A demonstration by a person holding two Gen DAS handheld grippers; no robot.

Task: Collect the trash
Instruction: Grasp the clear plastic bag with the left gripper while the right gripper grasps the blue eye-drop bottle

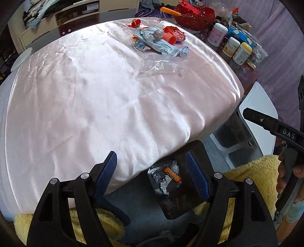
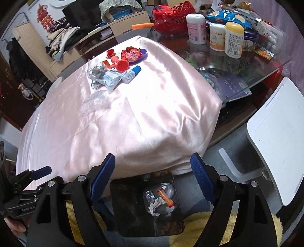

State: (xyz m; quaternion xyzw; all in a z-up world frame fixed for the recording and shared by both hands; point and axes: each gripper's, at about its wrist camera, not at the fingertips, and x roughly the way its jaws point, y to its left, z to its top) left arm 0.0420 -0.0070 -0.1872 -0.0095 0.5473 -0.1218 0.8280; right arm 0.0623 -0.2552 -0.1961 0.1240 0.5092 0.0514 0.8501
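A pile of trash (image 1: 158,40) lies at the far side of the pink satin cloth (image 1: 95,98): crumpled foil, blue wrappers, an orange cup, red paper, a small bottle. It also shows in the right wrist view (image 2: 115,70). A dark bin (image 1: 176,178) stands on the floor below the cloth's near edge, holding an orange tube (image 1: 172,173) and crumpled wrappers; it shows in the right wrist view too (image 2: 150,203). My left gripper (image 1: 152,174) is open and empty above the bin. My right gripper (image 2: 153,176) is open and empty above it too.
Bottles (image 2: 224,36), snack packets and a red basket (image 2: 167,17) crowd the glass table beyond the cloth. A white chair (image 2: 277,136) stands at the right. A yellow fleece (image 1: 247,174) lies by the bin. Clear plastic film (image 1: 161,66) lies near the pile.
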